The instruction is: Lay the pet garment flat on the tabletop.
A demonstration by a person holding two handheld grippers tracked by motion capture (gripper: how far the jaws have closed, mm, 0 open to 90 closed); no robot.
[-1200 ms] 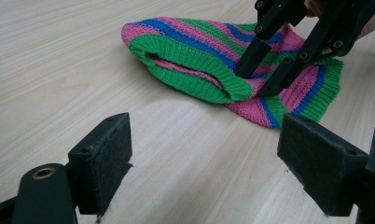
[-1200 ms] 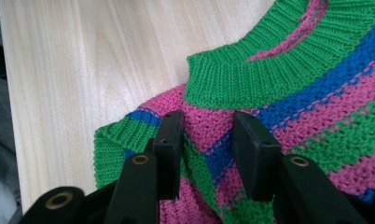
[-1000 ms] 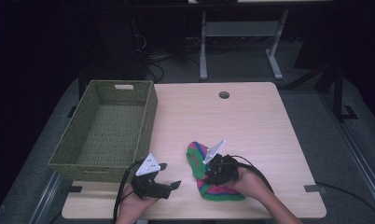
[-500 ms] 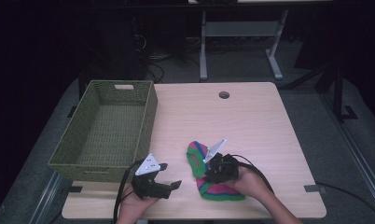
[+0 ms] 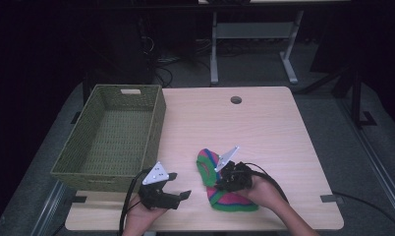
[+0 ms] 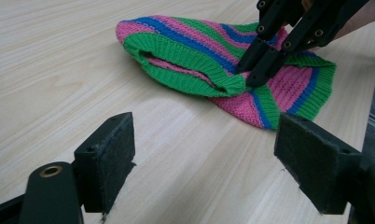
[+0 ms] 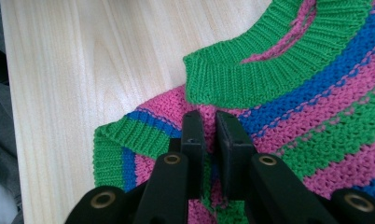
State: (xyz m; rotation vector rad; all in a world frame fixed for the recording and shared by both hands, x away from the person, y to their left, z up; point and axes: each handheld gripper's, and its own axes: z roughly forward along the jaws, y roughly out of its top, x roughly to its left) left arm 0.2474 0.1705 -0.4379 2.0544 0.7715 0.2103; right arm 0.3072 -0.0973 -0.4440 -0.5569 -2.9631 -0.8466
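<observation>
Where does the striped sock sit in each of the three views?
High view: the sock lies at lower centre, near the table's front edge, under the right tool.
Left gripper view: upper centre to right, beyond the open jaws.
Right gripper view: across the right and lower part.
Shared landmark: the right tool's tips pinching the fabric beside the green cuff.

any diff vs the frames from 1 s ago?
Nothing visibly changed. The right gripper stays pinched on the striped knit piece, the left gripper stays open beside it near the table's front edge, and the basket has not shifted.
</observation>
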